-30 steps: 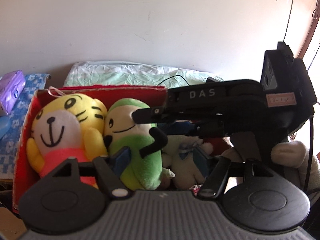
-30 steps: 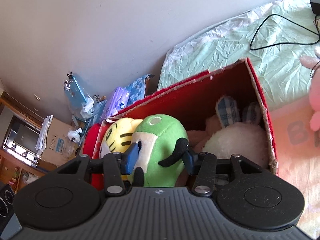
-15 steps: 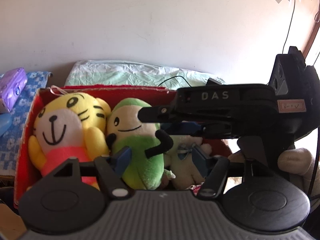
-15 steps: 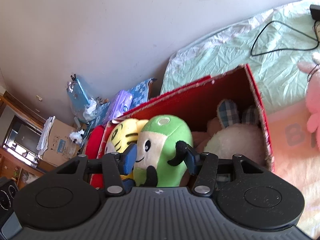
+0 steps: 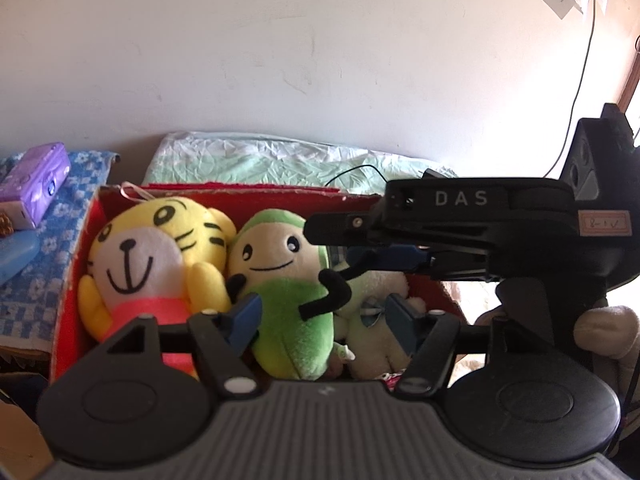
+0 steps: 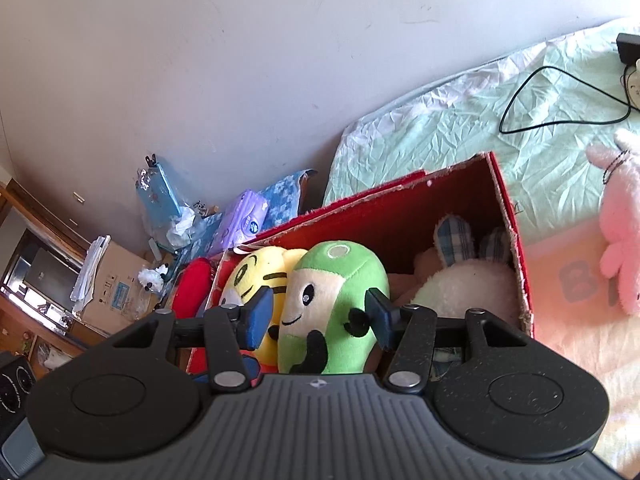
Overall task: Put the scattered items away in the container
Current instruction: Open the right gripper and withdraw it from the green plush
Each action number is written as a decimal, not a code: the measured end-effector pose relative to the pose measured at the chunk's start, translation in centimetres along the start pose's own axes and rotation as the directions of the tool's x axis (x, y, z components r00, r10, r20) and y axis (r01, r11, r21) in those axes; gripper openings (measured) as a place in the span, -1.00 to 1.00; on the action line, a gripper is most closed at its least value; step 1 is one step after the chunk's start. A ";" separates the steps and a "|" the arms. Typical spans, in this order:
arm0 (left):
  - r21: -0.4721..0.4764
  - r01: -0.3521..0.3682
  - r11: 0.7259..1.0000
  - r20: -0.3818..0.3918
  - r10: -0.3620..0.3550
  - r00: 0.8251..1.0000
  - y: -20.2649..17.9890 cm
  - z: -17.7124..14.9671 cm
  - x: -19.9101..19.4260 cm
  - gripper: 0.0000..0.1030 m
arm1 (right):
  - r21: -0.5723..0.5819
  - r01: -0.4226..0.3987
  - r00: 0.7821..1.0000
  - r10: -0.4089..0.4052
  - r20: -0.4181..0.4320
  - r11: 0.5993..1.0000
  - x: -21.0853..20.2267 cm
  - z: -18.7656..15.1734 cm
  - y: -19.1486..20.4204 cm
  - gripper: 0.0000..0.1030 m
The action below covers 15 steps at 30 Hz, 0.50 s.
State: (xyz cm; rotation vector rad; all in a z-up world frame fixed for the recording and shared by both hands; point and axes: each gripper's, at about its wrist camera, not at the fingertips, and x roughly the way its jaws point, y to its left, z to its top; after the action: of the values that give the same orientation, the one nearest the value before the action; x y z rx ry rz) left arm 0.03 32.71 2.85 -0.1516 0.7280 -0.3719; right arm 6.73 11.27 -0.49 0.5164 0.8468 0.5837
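Note:
A red box holds a yellow tiger plush, a green plush and a cream bunny plush. My left gripper is open, its blue pads either side of the green plush without pinching it. My right gripper is open just above the green plush; it shows from the side in the left wrist view, over the box's right half. A pink plush lies outside the box on the right.
The box sits on a bed with a green sheet and a peach blanket. A black cable lies on the sheet. A purple tissue pack rests on a blue floral cloth left of the box. A wall stands behind.
Both grippers have pulled back and up from the box. The right jaws have opened wider and stand clear of the green plush, which stays upright in the box.

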 end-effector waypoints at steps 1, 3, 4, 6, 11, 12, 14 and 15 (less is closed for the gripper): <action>0.002 -0.007 1.000 -0.001 0.007 1.000 -0.2 0.0 0.0 0.33 | -0.001 -0.002 1.000 0.002 0.003 1.000 -0.2 0.0 0.0 0.07; 0.003 -0.022 1.000 -0.005 0.022 1.000 -0.4 0.0 0.1 0.33 | -0.011 -0.002 1.000 0.002 0.011 1.000 -0.5 0.0 0.2 0.07; 0.002 -0.031 1.000 -0.008 0.031 0.999 -0.5 0.0 0.1 0.33 | -0.020 0.002 1.000 -0.001 0.015 1.000 -0.7 -0.1 0.3 0.07; -0.004 -0.043 0.999 -0.013 0.042 0.999 -0.6 0.0 0.2 0.33 | -0.038 0.016 1.000 -0.015 0.022 0.999 -1.1 -0.2 0.6 0.07; -0.012 -0.089 0.996 -0.023 0.088 0.996 -1.2 -0.2 0.5 0.55 | -0.055 0.019 1.000 -0.018 0.023 0.998 -1.7 -0.8 0.5 0.07; -0.013 -0.102 0.995 -0.024 0.102 0.995 -1.3 -0.2 0.6 0.58 | -0.055 0.017 1.000 -0.016 0.022 0.998 -1.8 -0.9 0.4 0.07; -0.012 -0.129 0.992 -0.028 0.129 0.991 -1.6 -0.3 0.7 0.60 | -0.048 0.013 1.000 -0.012 0.018 0.999 -2.0 -0.9 0.0 0.07; -0.014 -0.141 0.990 -0.033 0.140 0.990 -1.7 -0.3 0.8 0.60 | -0.043 0.010 1.000 -0.010 0.018 0.999 -2.2 -1.0 -0.1 0.07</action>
State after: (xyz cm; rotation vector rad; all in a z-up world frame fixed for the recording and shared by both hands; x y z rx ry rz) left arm -0.14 30.86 2.56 -0.1091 0.7688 -0.2347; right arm 4.77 9.99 0.07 0.4771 0.8178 0.5862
